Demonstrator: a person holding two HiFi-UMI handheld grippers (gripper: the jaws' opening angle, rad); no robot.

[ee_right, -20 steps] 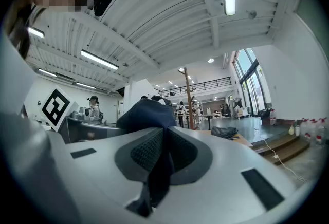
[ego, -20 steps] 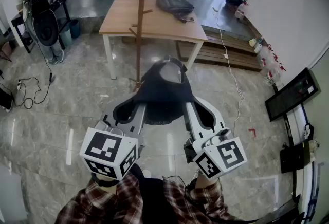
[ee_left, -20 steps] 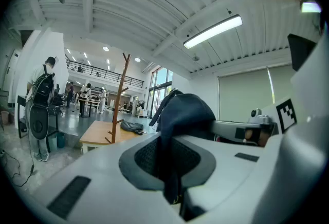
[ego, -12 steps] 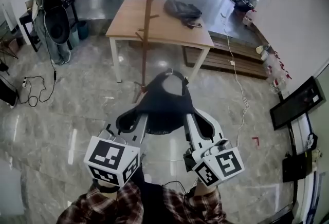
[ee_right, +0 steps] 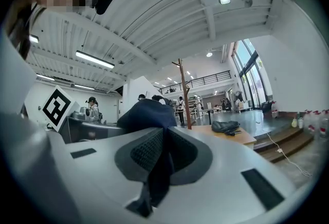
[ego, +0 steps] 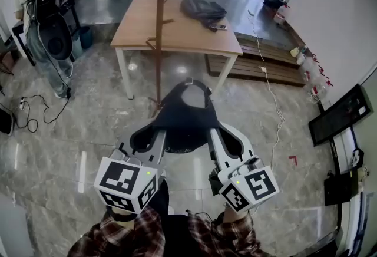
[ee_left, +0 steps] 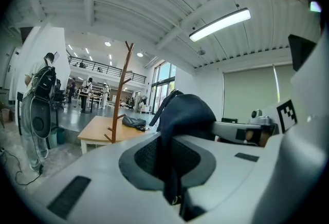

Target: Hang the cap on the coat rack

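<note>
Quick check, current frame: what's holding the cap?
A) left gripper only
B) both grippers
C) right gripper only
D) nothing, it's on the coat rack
B: the cap has its fabric pinched in the jaws of both the left gripper and the right gripper; the coat rack stands apart ahead.

Left tool [ego: 148, 132] and right tool [ego: 228, 132] pinch the cap [ego: 188, 109].

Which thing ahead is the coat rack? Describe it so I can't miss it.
Find the light wooden table ahead. The coat rack stands on the floor at its near edge: a thin brown pole with short angled pegs, the only tall upright thing there.
</note>
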